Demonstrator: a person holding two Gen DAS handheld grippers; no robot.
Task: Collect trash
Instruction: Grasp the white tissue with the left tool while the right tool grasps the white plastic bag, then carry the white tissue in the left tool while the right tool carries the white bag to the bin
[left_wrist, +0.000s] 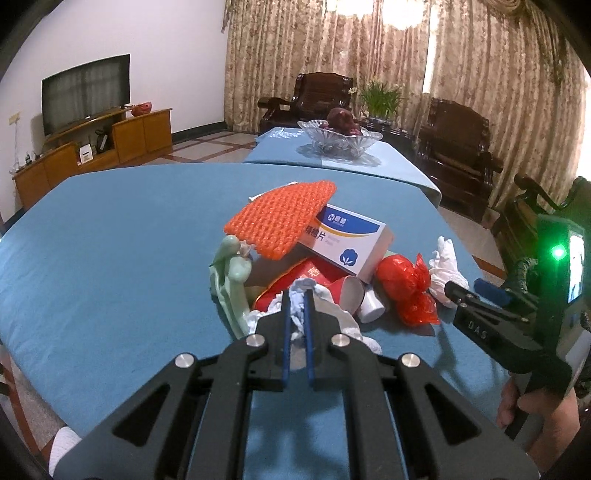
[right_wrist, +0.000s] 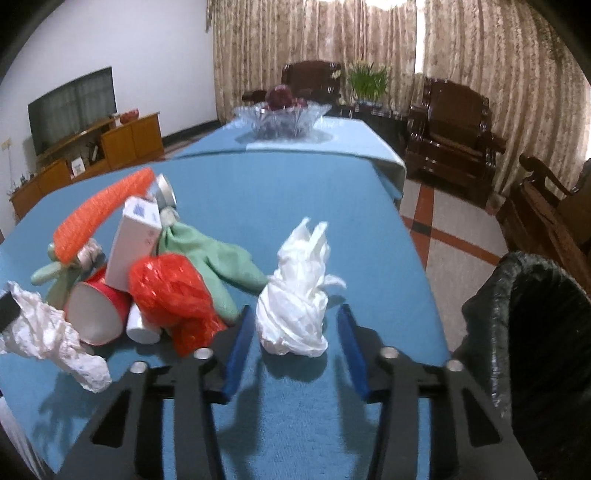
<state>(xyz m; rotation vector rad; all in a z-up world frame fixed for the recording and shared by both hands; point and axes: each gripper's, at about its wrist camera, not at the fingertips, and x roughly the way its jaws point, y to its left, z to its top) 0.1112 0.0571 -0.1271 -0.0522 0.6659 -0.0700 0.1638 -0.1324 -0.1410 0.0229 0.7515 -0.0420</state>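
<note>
While a blue cloth (right_wrist: 295, 199) covers the table in a curtained sitting room, the left gripper (left_wrist: 297, 295) pinches crumpled tissue (left_wrist: 295, 314) at the trash pile; the right gripper (right_wrist: 295, 325) straddles a white bag (right_wrist: 295, 295), pads clear.

- counter (right_wrist: 295, 192) wears matt blue cloth, kinda fuzzy
- white tissue wad (right_wrist: 295, 295) is crinkly thin paper
- red bag (right_wrist: 170, 291) is glossy crumpled plastic
- fruit bowl (left_wrist: 340, 138) looks like cut glass
- bin liner (right_wrist: 535, 314) is shiny black plastic

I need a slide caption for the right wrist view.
Right gripper open around a crumpled white plastic bag on the blue tablecloth.
</note>
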